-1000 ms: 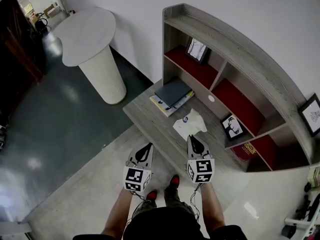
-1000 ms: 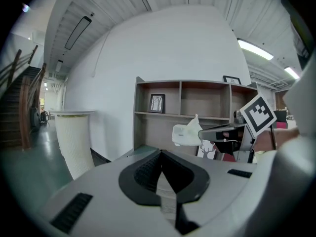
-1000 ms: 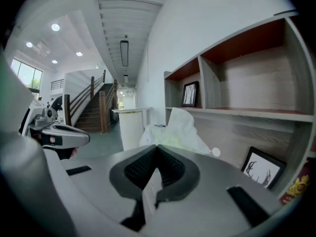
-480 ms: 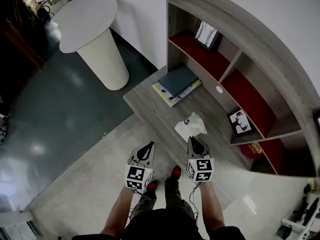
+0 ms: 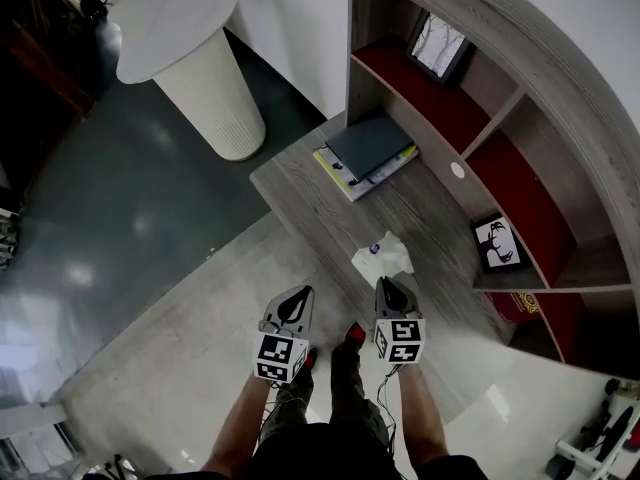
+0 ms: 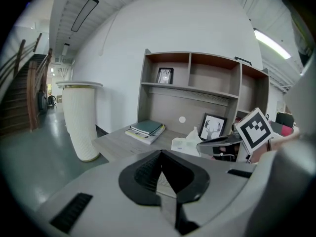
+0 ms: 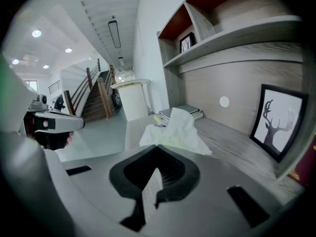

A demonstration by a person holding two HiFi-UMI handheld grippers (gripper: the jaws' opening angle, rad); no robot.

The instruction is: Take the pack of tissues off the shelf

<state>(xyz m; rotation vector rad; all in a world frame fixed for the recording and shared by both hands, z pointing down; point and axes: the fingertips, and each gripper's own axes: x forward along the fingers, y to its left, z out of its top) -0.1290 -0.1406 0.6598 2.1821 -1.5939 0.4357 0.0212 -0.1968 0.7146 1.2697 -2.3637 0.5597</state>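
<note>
Right gripper (image 5: pixel 387 286) was shut, empty, just short of tissue pack (image 5: pixel 382 258) on shelf (image 5: pixel 300 193) ledge; left gripper (image 5: pixel 296 296) shut too. Best to open jaws wide 1st, pinch pack body, not loose top sheet. Books (image 5: pixel 368 153) lay further back.

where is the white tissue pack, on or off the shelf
On: the white tissue pack lies on the grey wooden shelf, ungripped.

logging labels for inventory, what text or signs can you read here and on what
Nothing can be read.
tissue pack: blue logo, too small to read.
red box: gold print, too blurred to read.
books: cover print, too small to read.
</note>
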